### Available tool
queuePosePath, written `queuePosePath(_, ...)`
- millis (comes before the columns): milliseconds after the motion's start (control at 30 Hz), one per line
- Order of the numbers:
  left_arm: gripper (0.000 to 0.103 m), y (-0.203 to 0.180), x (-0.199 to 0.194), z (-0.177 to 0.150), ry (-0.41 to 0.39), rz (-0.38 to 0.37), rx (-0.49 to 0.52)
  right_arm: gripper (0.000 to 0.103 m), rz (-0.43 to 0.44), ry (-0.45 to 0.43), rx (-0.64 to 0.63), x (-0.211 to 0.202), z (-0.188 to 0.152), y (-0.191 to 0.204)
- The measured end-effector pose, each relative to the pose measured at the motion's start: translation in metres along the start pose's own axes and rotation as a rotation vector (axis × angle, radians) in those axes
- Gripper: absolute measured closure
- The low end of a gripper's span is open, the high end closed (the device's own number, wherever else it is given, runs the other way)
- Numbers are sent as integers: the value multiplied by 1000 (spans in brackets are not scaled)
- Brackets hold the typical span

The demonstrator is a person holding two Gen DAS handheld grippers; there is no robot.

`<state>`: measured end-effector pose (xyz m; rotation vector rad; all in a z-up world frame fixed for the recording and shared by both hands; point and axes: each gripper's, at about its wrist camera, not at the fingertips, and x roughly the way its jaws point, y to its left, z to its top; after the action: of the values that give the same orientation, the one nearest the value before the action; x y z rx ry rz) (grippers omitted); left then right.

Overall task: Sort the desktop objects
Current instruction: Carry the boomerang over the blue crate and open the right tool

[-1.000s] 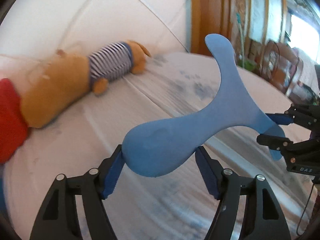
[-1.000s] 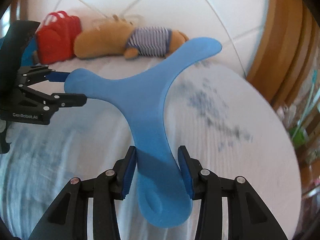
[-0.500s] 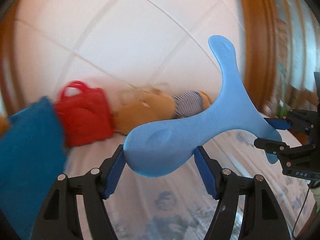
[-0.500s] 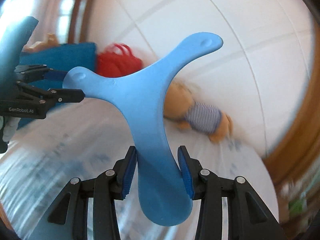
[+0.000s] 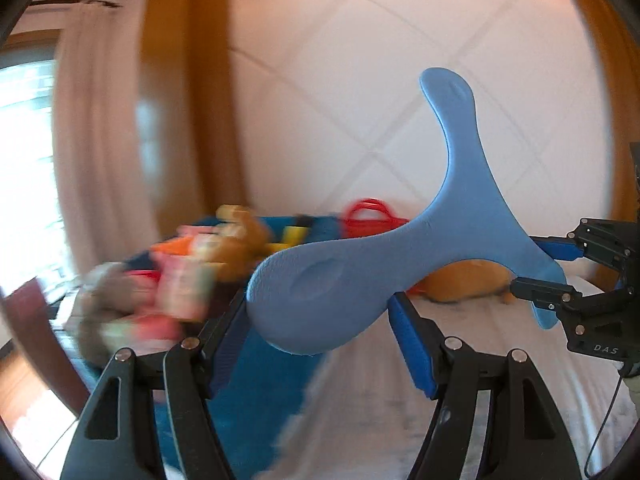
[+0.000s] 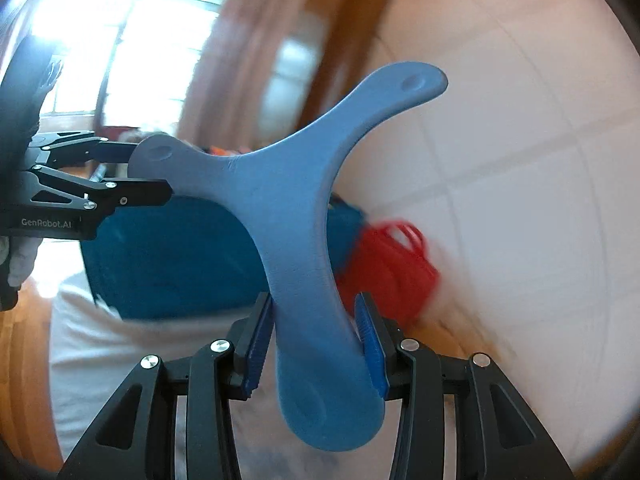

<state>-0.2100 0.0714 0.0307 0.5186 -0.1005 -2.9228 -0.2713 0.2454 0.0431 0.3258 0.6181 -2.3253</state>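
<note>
Item: blue three-armed foam boomerang, aloft over the white-covered table. My left gripper clamps one lobe, my right gripper another. I judge it light, slightly flexible (grip lobes, not the hub).

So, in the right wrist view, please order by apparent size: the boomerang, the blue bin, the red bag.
1. boomerang, though it is nearest the camera, so unsure against the bin
2. blue bin, partly hidden
3. red bag, clearly smallest

Blue three-armed boomerang clamped by left gripper, right gripper
</note>
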Motion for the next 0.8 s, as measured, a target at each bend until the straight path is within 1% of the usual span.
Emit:
queuePosePath(167, 34, 102, 6, 3, 7, 112, -19, 62, 102, -70, -51, 66, 72, 68)
queuePosePath(267, 34, 164, 10, 5, 12, 178, -29, 62, 148, -92, -52, 109, 98, 99)
queuePosePath(333, 34, 196, 25, 6, 28, 195, -30, 62, 172, -100, -45, 137, 114, 120)
queuePosePath(400, 34, 223, 43, 7, 46, 205, -31, 62, 189, -90, -35, 168, 128, 134)
queuePosePath(500, 34, 239, 63, 6, 73, 196, -42, 62, 211, -56, -22, 209, 136, 142)
queuePosePath(600, 34, 255, 83, 5, 99, 187, -52, 62, 226, -7, -16, 248, 136, 153)
queuePosePath(700, 34, 271, 103, 4, 126, 179, -63, 61, 230, 16, -14, 266, 137, 156)
queuePosePath(800, 29, 286, 122, 3, 151, 170, -72, 61, 226, 34, -15, 275, 140, 155)
